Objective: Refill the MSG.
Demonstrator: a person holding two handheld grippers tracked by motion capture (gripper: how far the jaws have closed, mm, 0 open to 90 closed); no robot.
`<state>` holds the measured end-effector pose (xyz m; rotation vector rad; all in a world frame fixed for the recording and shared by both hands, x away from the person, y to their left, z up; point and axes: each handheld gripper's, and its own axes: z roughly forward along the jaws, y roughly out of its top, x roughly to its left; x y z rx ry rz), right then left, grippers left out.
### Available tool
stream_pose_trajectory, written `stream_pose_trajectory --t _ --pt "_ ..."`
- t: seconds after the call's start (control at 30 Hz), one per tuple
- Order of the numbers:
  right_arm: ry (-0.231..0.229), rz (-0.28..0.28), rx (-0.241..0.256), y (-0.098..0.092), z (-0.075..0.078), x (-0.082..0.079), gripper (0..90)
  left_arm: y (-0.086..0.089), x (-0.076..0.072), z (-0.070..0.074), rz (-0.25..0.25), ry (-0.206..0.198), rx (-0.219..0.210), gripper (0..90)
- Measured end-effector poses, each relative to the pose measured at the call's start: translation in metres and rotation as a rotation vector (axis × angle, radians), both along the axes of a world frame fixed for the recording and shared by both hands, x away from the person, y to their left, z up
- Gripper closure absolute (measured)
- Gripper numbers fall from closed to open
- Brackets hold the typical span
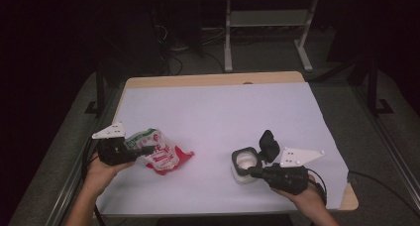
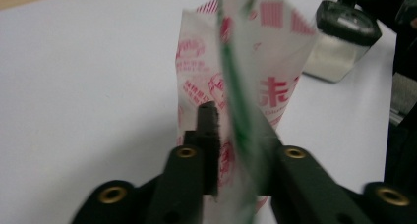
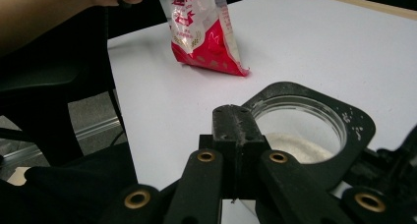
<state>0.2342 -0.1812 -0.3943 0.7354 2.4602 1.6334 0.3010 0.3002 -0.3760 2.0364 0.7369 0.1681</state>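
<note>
My left gripper (image 1: 145,150) is shut on the top edge of a white, red and green bag (image 1: 159,157), near the table's left front. In the left gripper view the bag (image 2: 255,67) hangs pinched between the jaws of the left gripper (image 2: 231,135). Its red bottom (image 3: 209,49) rests on the table. A clear container (image 1: 244,165) with white grains inside stands at the right front, its black lid (image 1: 269,144) flipped up. My right gripper (image 1: 254,172) is closed at the near corner of the container's black rim (image 3: 356,123); the right gripper (image 3: 239,123) shows no gap.
A white sheet (image 1: 223,117) covers the wooden table (image 1: 213,80). A cable (image 1: 381,184) trails off the right front corner. The legs of a white frame (image 1: 228,42) stand on the floor beyond the far edge. A forearm (image 3: 44,10) crosses the upper left of the right gripper view.
</note>
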Motion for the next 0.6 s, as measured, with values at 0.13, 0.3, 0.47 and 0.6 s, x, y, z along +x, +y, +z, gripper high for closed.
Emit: stream_pose_trajectory --t 0.13,0.3,0.47,0.6 --pt "0.001 -0.006 0.008 -0.004 -0.001 -0.001 90.0 -0.001 -0.003 -0.003 0.003 -0.004 -0.006 65.1" --pt "0.002 -0.010 0.008 -0.008 -0.003 -0.003 90.0 0.008 -0.008 -0.007 0.026 -0.008 -0.028 53.8" --pt "0.001 -0.017 0.013 -0.012 -0.002 -0.005 90.0 0.014 -0.016 -0.011 0.021 -0.030 -0.035 42.0" --pt "0.000 -0.032 0.020 -0.019 0.000 -0.005 90.0 0.017 -0.022 -0.014 0.026 -0.036 -0.015 31.7"
